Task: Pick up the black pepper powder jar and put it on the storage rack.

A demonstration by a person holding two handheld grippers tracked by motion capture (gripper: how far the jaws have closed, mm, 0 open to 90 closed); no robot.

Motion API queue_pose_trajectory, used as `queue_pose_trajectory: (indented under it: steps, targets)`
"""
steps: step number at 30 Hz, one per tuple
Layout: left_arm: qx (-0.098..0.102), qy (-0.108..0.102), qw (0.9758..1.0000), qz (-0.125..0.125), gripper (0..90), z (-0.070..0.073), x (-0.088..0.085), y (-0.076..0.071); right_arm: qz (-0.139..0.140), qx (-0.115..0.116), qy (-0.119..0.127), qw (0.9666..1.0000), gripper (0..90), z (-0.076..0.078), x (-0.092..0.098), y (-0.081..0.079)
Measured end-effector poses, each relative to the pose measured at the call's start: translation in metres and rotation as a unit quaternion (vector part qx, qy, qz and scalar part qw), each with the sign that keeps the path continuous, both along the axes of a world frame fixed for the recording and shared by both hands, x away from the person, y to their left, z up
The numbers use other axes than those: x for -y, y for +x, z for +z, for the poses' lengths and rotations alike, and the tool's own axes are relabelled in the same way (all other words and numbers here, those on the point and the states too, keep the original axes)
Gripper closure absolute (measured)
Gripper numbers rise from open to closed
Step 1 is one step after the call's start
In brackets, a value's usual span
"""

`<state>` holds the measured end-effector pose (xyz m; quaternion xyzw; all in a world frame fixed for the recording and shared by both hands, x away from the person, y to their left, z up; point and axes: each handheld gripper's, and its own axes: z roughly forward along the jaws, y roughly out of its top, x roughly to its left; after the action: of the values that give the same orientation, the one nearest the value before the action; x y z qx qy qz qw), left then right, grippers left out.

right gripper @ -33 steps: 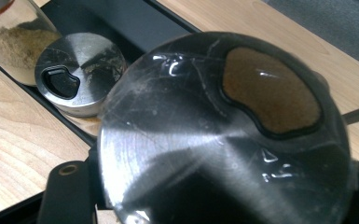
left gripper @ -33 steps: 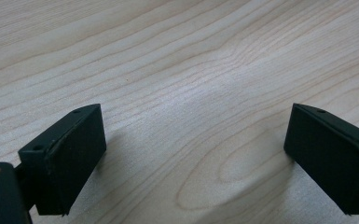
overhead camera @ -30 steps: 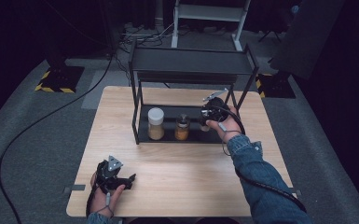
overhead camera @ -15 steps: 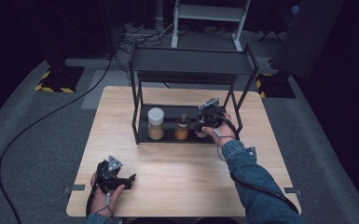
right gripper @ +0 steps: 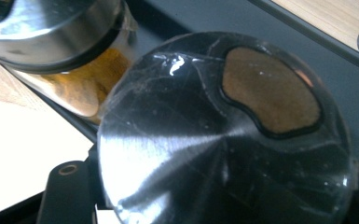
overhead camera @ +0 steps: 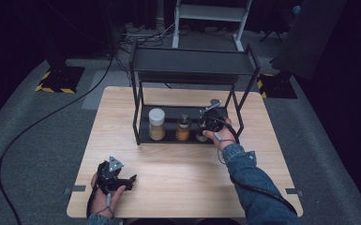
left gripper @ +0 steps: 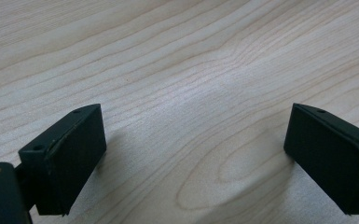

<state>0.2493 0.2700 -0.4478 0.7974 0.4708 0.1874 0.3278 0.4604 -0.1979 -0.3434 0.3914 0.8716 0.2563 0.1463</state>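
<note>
On rack's bottom shelf, right gripper clamps metal-lidded spice jar beside 2 jars. Left gripper gapes empty over wooden surface.

The left gripper lies low at the near edge, its black jaws spread wide apart. The right gripper, on an outstretched denim-sleeved forearm, has its jaws clamped.

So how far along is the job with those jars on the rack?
Two jars, a tall white-lidded one and a small amber one, already stand on the rack's bottom shelf. The right tool grips a third metal-lidded jar there, not yet let go. The left tool rests open.
</note>
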Motion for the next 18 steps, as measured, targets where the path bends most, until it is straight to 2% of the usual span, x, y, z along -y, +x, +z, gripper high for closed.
queue_pose_trajectory:
  steps: [9, 14, 16, 18]
  targets:
    - [0.000, 0.000, 1.0000, 0.000, 5.4, 0.0000, 0.0000, 0.0000, -0.005, -0.003, 0.000, 1.0000, 31.7, -0.0046, 0.0018, 0.0036]
    - [0.000, 0.000, 1.0000, 0.000, 5.4, 0.0000, 0.0000, 0.0000, -0.007, -0.008, 0.008, 0.9999, 31.3, -0.0056, 0.0060, 0.0064]
    - [0.000, 0.000, 1.0000, 0.000, 5.4, -0.0002, -0.0001, 0.0000, -0.007, -0.011, 0.008, 0.9999, 22.5, -0.0039, 0.0065, 0.0077]
    - [0.000, 0.000, 1.0000, 0.000, 5.4, 0.0000, 0.0000, 0.0000, -0.013, -0.009, 0.013, 0.9998, 18.0, -0.0005, 0.0079, 0.0065]
